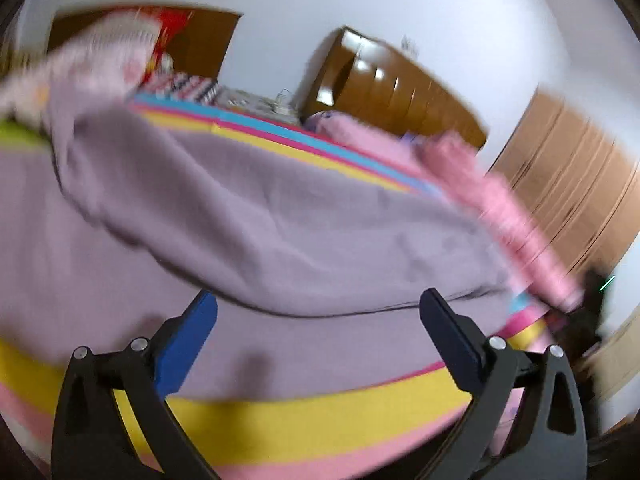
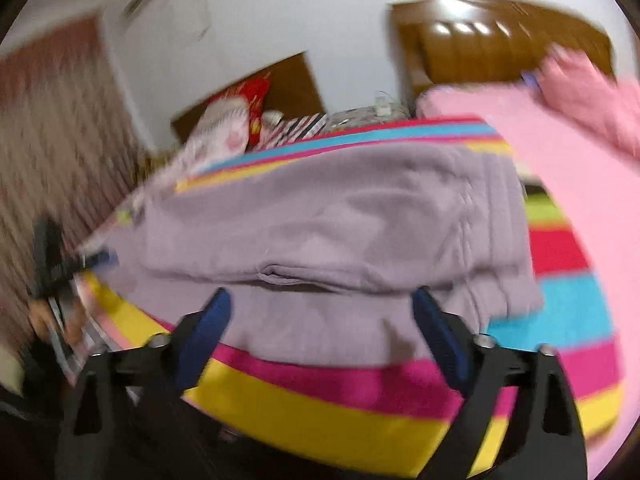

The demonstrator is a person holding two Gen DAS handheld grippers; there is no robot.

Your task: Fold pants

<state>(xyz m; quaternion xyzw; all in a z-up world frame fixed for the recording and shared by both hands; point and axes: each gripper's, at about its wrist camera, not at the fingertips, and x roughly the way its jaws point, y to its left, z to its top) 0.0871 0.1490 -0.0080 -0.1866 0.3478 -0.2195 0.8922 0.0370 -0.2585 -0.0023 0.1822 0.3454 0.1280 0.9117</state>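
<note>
Lying folded: 1 lilac pants [image 2: 328, 224]

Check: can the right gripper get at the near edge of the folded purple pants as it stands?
Probably yes. The right gripper is open with nothing between its jaws, and the purple pants lie right ahead on the striped blanket, their folded edge uncovered.

Mauve pants [image 2: 328, 216] lie folded over, apparently doubled, on the bed.
</note>
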